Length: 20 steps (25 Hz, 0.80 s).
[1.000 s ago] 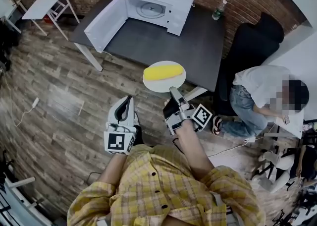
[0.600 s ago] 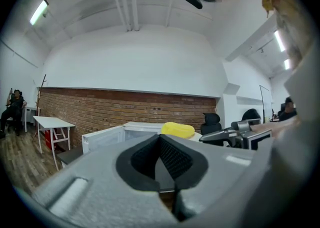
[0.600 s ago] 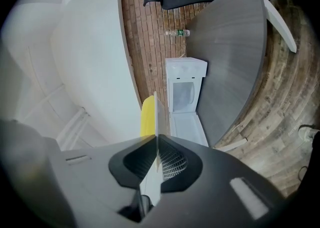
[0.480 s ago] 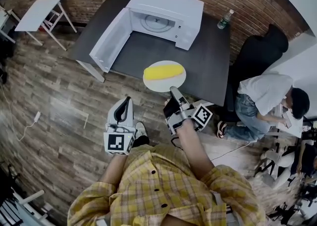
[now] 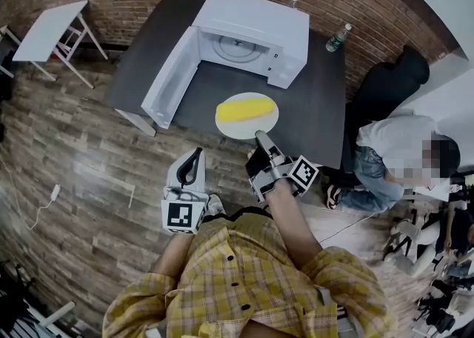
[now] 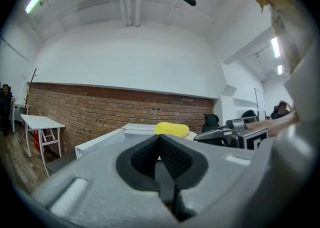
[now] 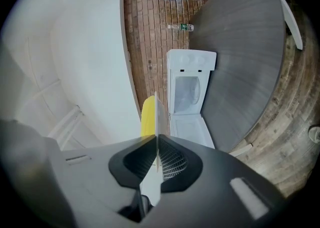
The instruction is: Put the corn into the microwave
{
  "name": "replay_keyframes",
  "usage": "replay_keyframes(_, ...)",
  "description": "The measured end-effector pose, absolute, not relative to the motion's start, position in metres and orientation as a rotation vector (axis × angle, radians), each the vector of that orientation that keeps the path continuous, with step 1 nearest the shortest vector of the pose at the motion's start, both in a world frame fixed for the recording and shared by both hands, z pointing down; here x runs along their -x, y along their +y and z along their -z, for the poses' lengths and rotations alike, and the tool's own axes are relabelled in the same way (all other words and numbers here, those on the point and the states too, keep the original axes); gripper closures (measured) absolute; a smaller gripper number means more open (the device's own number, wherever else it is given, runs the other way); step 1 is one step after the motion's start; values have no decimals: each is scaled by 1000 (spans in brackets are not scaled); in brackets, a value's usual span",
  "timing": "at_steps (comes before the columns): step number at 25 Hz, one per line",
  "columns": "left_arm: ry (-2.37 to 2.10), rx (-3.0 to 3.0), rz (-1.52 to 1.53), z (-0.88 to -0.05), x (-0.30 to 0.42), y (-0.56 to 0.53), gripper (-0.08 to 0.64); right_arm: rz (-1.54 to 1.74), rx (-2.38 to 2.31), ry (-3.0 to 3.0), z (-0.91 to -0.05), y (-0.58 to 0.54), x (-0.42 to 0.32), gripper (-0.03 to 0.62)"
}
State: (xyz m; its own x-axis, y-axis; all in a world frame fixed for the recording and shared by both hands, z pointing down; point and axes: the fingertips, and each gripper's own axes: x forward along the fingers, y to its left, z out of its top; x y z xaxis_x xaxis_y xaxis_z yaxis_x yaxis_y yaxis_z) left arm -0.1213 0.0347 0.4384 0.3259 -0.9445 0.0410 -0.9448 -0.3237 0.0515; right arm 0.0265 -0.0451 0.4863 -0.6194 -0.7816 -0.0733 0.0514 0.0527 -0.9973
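Carrying the plate [image 5: 231,130] by its near rim, my right gripper [image 5: 259,136] is clamped narrow on it, and the corn [image 5: 244,110] lies on top. My left gripper [image 5: 195,156] has its jaws together with nothing between them. The plate is over the near part of the table [image 5: 315,118], in front of the microwave [image 5: 255,32], whose door [image 5: 169,81] stands open. So the pick-up looks done. What is left, I judge, is to bring the corn inside. I cannot tell if the plate touches the table or is above it. In my right gripper view the plate shows only edge-on, with the corn as a yellow strip behind it.
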Motion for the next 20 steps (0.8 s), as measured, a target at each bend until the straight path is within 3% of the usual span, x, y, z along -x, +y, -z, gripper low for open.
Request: replay_keyframes(20, -1704, -2558, -35, -449, 134, -52, 560, 1638, 766, 1633, -509, -130, -4, 571)
